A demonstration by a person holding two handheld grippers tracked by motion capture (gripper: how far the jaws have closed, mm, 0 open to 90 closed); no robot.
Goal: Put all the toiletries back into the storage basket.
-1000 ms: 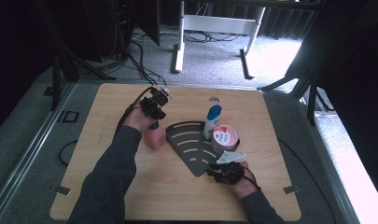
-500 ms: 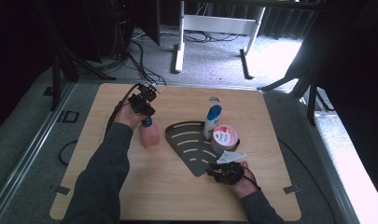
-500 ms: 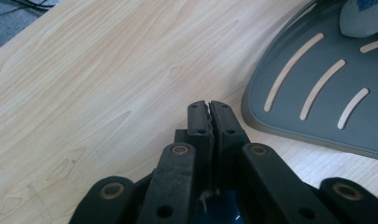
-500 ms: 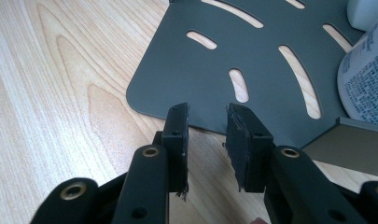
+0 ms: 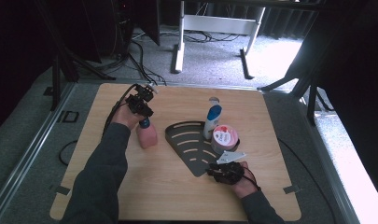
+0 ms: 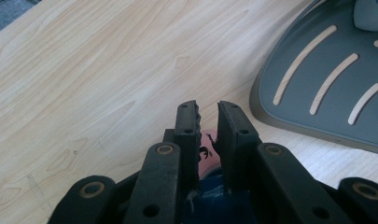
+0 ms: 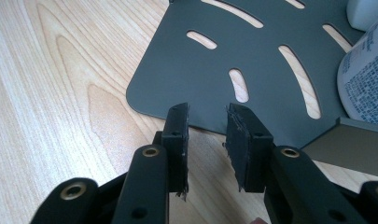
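My left gripper (image 5: pixel 141 103) pinches the blue cap of the pink bottle (image 5: pixel 147 135), left of the frame's middle. My right gripper (image 5: pixel 222 171) waits, fingers apart (holding nothing). The bottle could tip if I pull sideways.

2 bottles (image 5: pixel 146 134), 1 tub (image 5: pixel 224 138), 1 slotted tray (image 5: pixel 186 144), 2 tongs (image 5: pixel 141 103).
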